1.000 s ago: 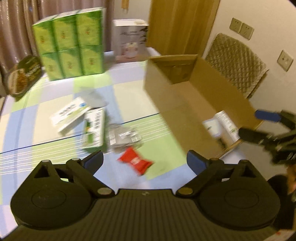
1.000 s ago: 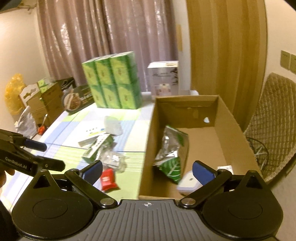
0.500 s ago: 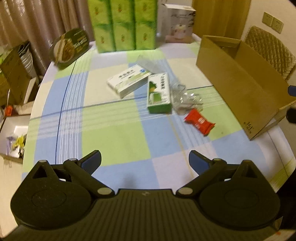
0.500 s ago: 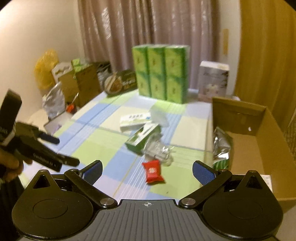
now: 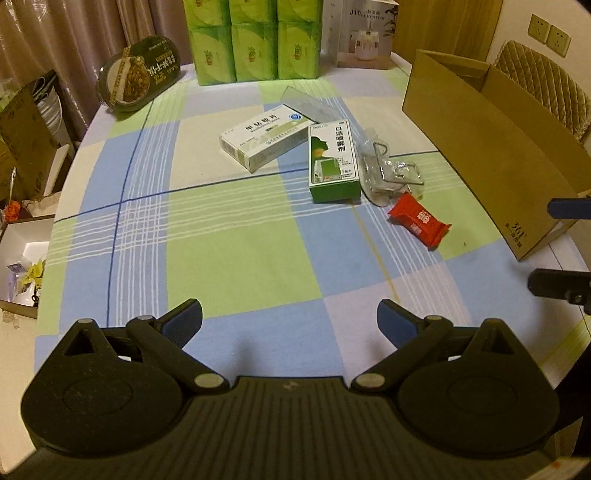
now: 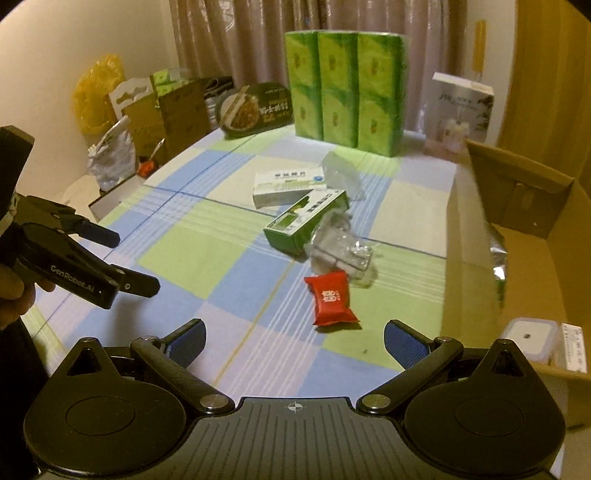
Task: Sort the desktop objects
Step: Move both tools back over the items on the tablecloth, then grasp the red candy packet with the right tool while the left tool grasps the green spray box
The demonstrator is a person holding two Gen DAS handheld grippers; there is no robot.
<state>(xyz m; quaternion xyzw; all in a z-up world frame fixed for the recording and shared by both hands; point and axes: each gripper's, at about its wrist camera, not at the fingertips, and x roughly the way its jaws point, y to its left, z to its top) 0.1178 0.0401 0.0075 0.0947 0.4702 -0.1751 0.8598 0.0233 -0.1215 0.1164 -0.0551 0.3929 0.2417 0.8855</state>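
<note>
On the checked tablecloth lie a white medicine box (image 5: 266,136), a green spray box (image 5: 333,160), a clear plastic bag of metal parts (image 5: 389,171) and a red snack packet (image 5: 419,220). My left gripper (image 5: 290,319) hovers open over the near table, empty. My right gripper (image 6: 293,339) is open too, just short of the red snack packet (image 6: 331,297). An open cardboard box (image 6: 528,236) at the right holds a silver-green pouch (image 6: 498,258) and a small white case (image 6: 530,338). The left gripper (image 6: 136,262) shows at the left of the right wrist view, held by a hand.
Green tissue packs (image 5: 255,38), a white appliance box (image 5: 365,33) and a dark oval food tin (image 5: 142,74) stand along the table's far edge. A woven chair (image 5: 543,86) is behind the cardboard box (image 5: 491,147). Boxes and bags (image 6: 147,118) crowd the floor left of the table.
Both grippers swung left, away from the cardboard box, and pulled back toward the table's near edge. The loose items now sit ahead of both grippers. Both stayed open.
</note>
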